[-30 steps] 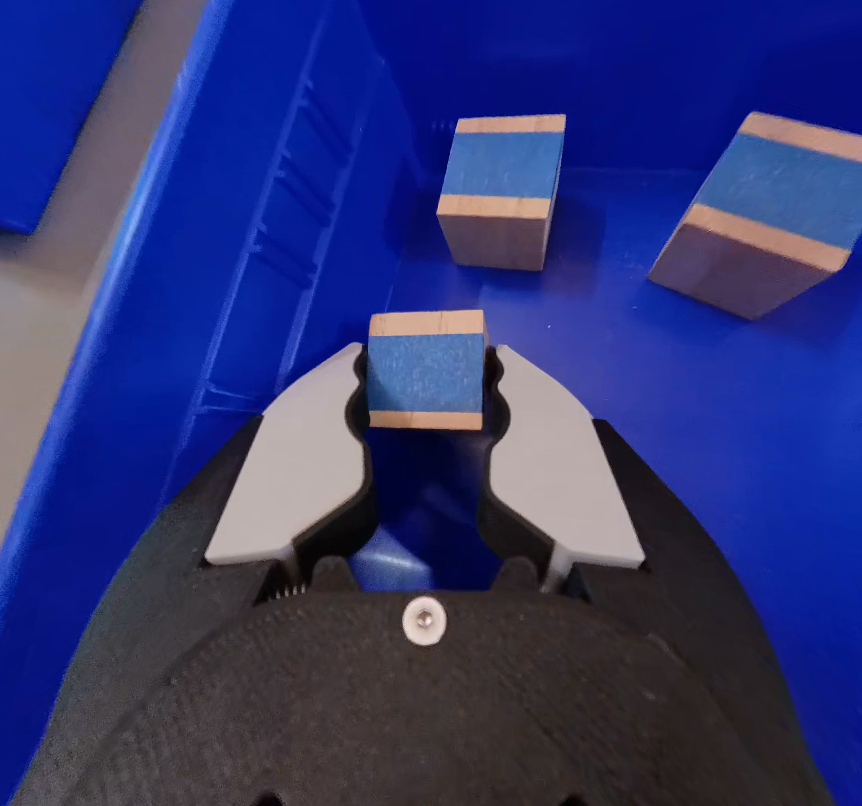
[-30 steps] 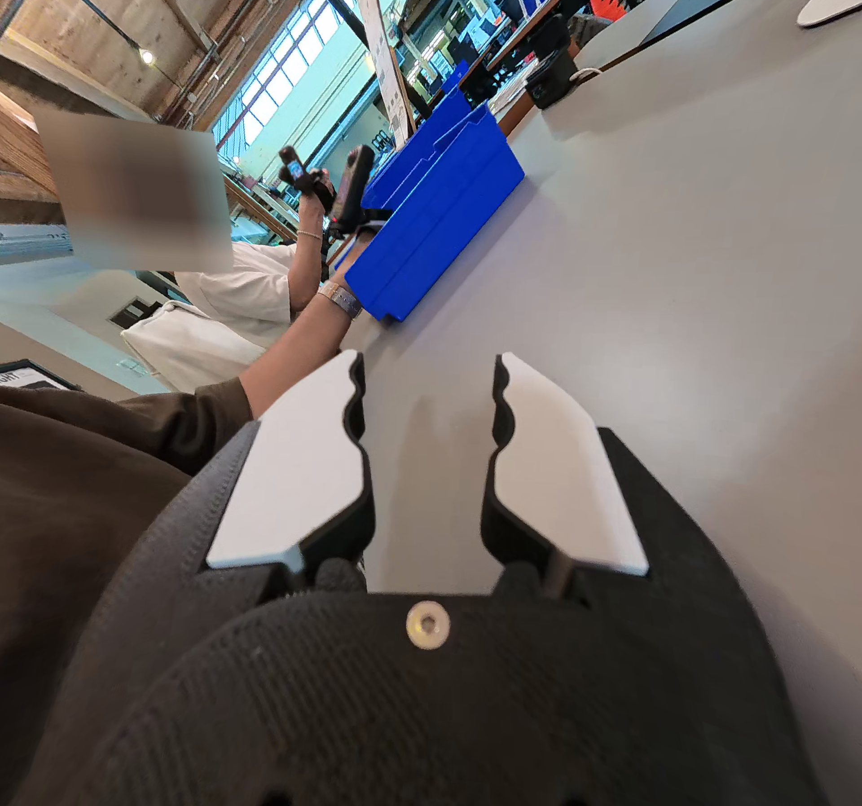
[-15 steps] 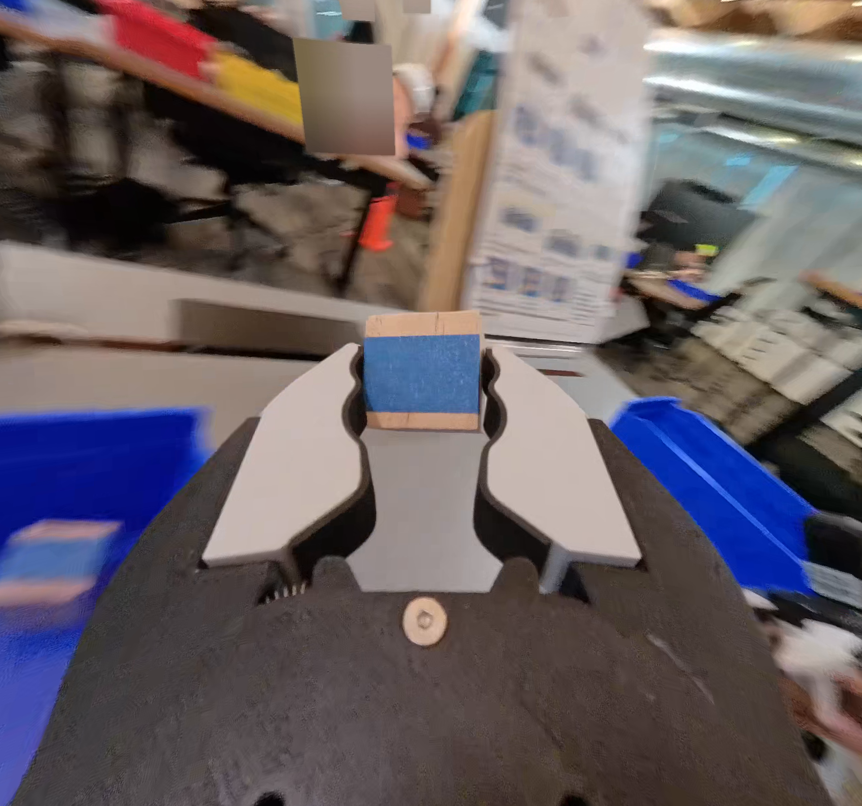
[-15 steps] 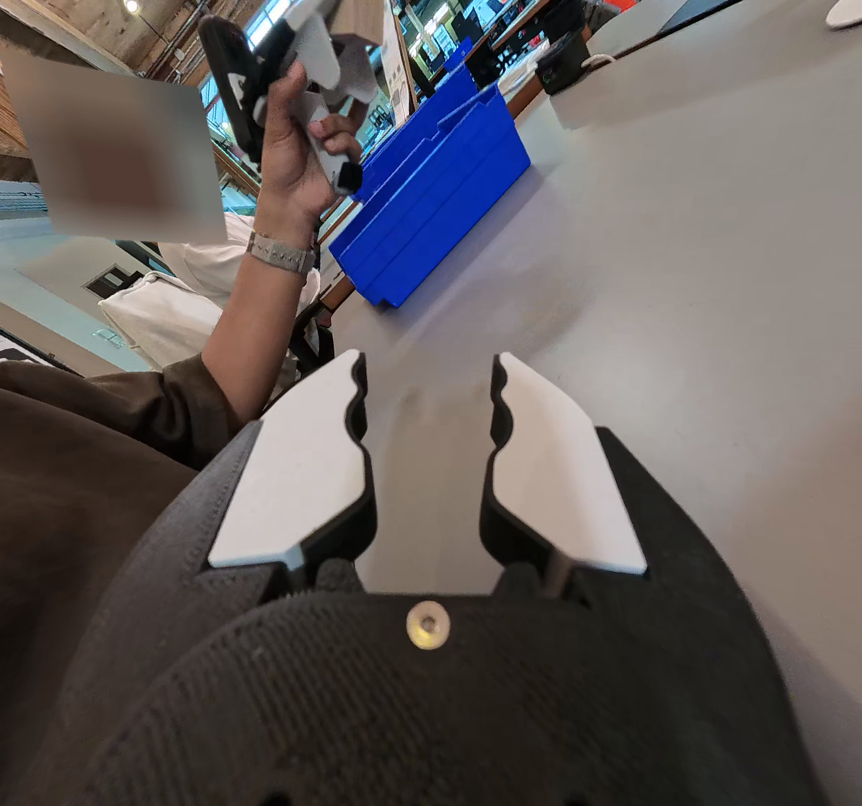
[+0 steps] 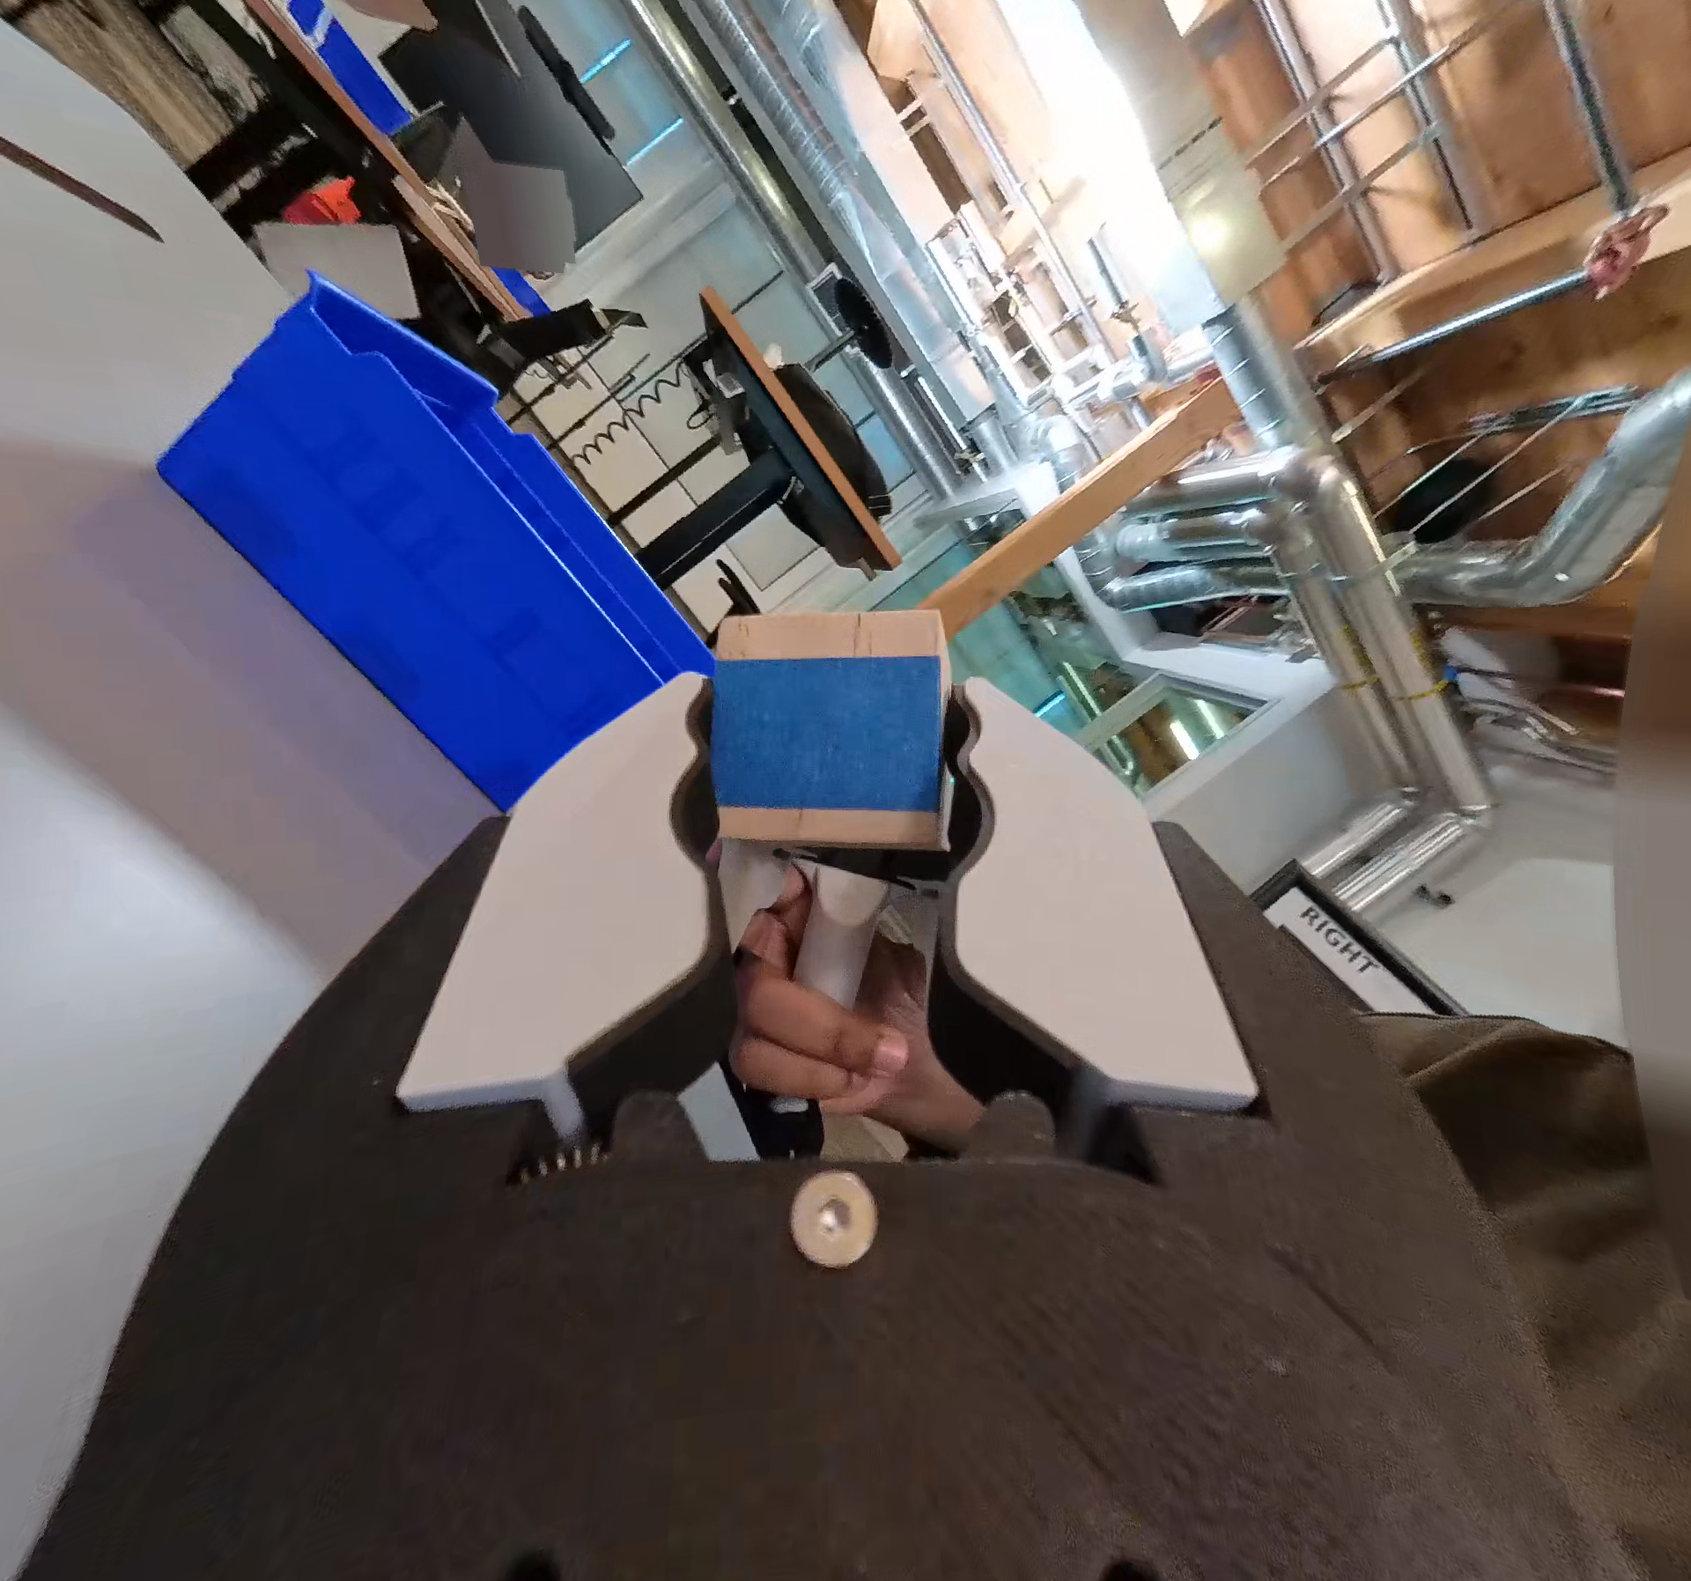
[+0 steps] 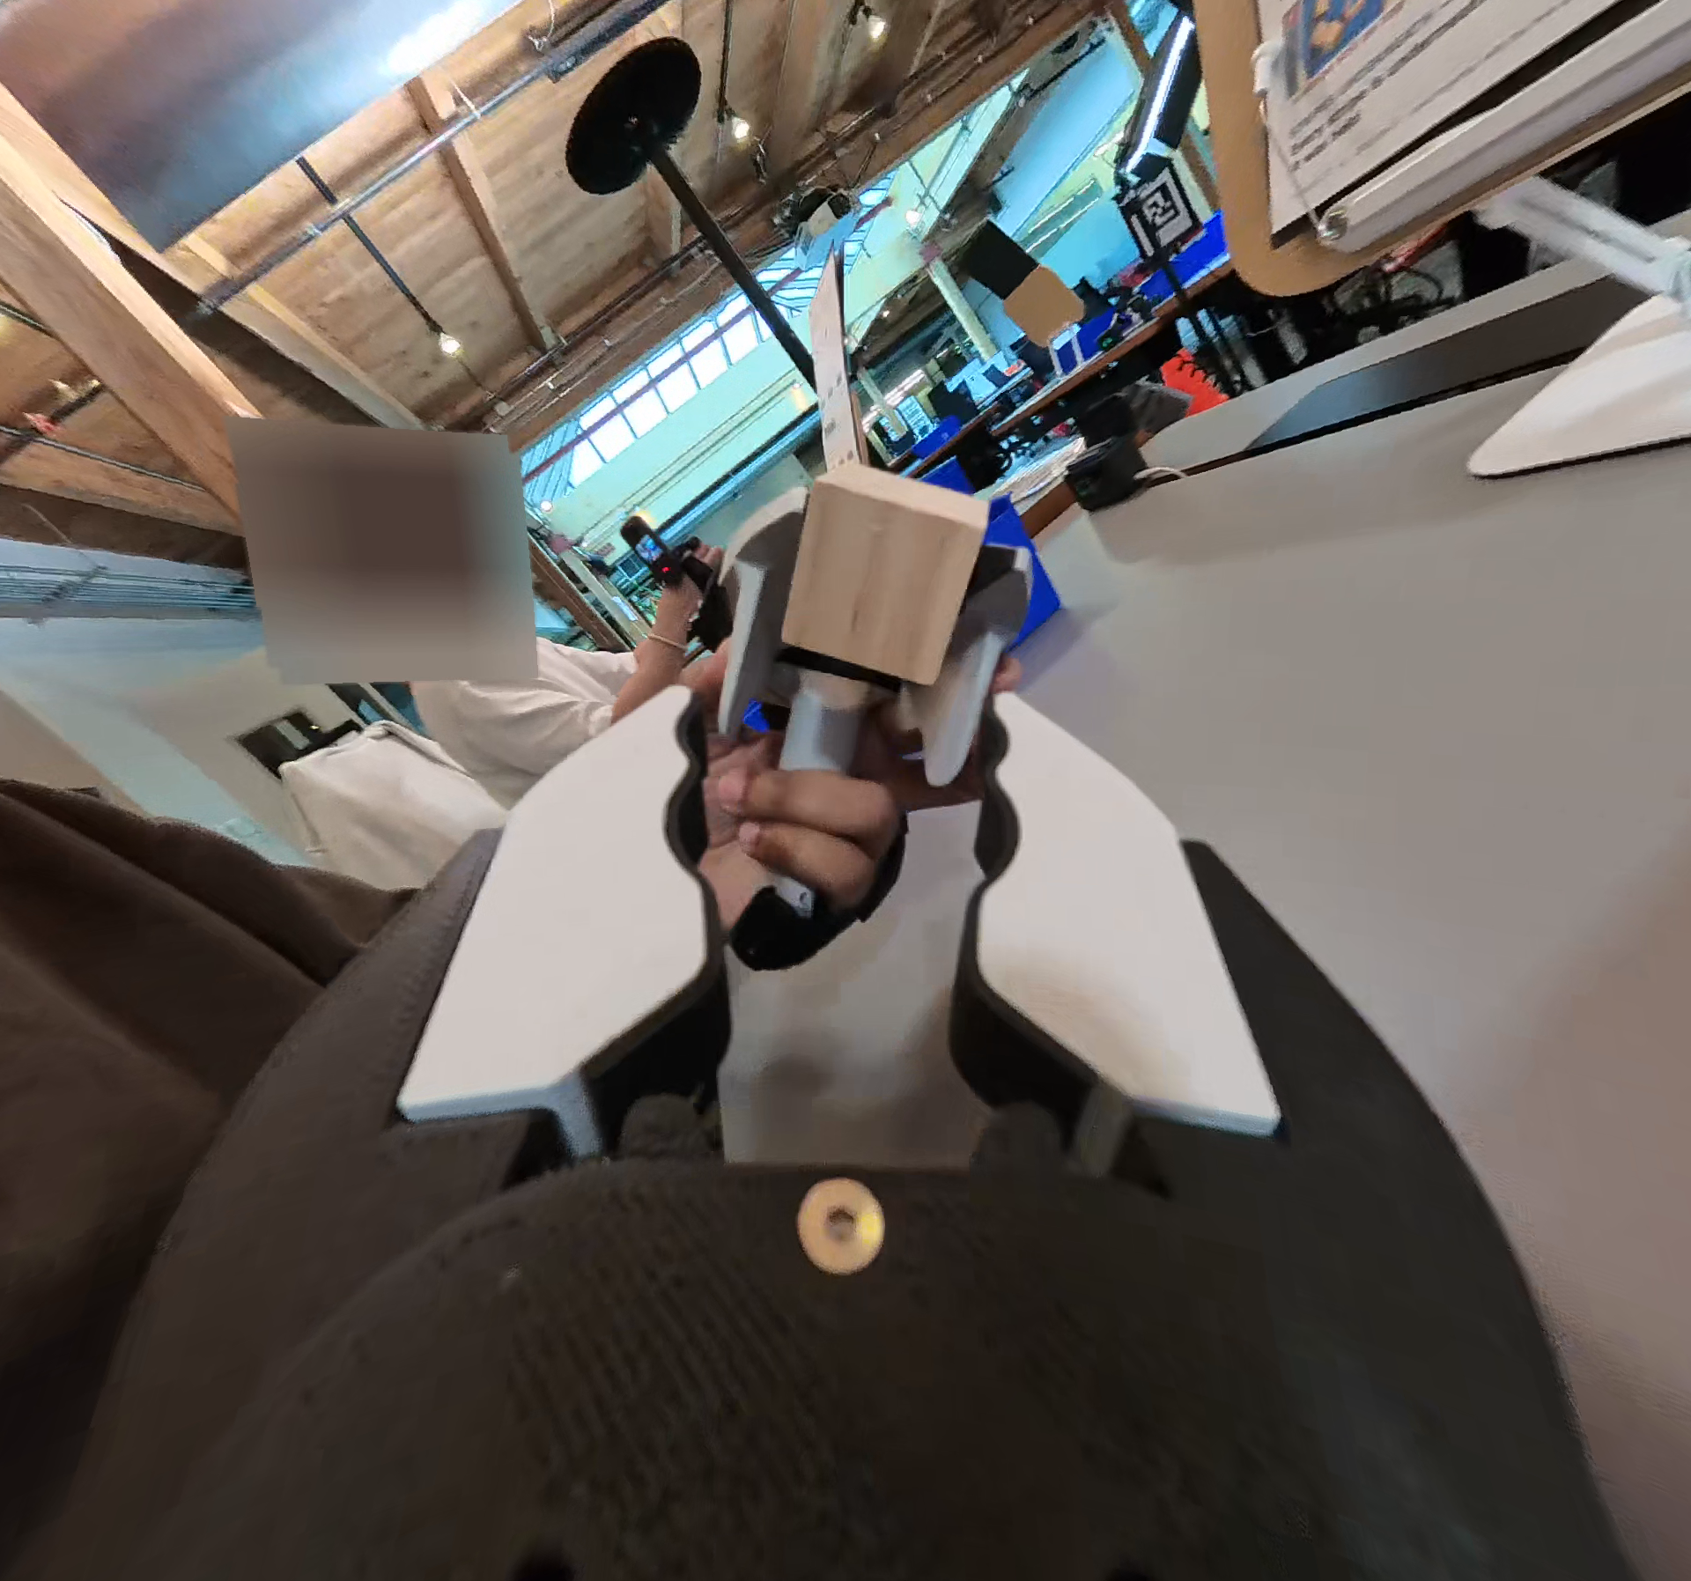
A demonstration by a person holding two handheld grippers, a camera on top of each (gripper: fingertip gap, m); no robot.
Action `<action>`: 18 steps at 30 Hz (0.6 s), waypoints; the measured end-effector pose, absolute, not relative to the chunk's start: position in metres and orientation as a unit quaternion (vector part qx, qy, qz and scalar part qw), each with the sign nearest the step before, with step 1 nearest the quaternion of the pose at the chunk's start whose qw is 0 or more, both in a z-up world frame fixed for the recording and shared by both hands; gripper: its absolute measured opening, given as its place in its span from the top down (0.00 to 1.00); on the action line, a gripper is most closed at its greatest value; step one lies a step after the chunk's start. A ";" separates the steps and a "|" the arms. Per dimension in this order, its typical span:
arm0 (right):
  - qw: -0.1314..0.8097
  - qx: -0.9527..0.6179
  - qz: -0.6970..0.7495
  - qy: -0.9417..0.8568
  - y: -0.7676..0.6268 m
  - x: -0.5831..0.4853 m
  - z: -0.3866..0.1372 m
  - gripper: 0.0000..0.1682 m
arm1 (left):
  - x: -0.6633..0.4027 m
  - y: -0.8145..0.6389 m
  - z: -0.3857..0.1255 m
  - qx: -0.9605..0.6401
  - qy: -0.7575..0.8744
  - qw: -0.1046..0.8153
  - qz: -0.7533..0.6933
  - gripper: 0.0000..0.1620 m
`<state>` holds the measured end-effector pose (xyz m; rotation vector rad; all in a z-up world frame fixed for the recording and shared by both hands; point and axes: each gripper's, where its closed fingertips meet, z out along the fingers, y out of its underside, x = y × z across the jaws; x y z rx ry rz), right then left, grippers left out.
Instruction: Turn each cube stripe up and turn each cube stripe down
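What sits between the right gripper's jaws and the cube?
Only air and a hand holding the left gripper, whose jaws clamp the cube; the right wrist view shows it.

Wooden cube [image 5: 828,736] held aloft, its blue stripe [image 5: 826,732] facing the camera.

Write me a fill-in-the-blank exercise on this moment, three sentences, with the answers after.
1. The left gripper is shut on a wooden ____ with a blue stripe.
2. The right gripper holds nothing; its jaws stand ____.
3. In the left wrist view, the bin on the grey table is coloured ____.

Missing words: cube; open; blue.
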<state>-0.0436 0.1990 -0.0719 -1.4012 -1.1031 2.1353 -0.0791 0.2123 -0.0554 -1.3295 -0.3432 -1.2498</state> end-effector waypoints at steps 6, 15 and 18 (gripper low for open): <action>0.146 -0.505 0.764 -0.373 0.192 -0.047 -0.075 0.65 | -0.065 0.212 -0.056 -0.577 -0.115 0.608 -0.533 0.71; 0.127 -0.502 0.766 -0.381 0.187 -0.050 -0.077 0.75 | -0.044 0.210 -0.067 -0.593 -0.084 0.598 -0.532 0.71; 0.133 -0.503 0.760 -0.389 0.186 -0.052 -0.078 0.75 | -0.049 0.207 -0.068 -0.591 -0.080 0.599 -0.535 0.70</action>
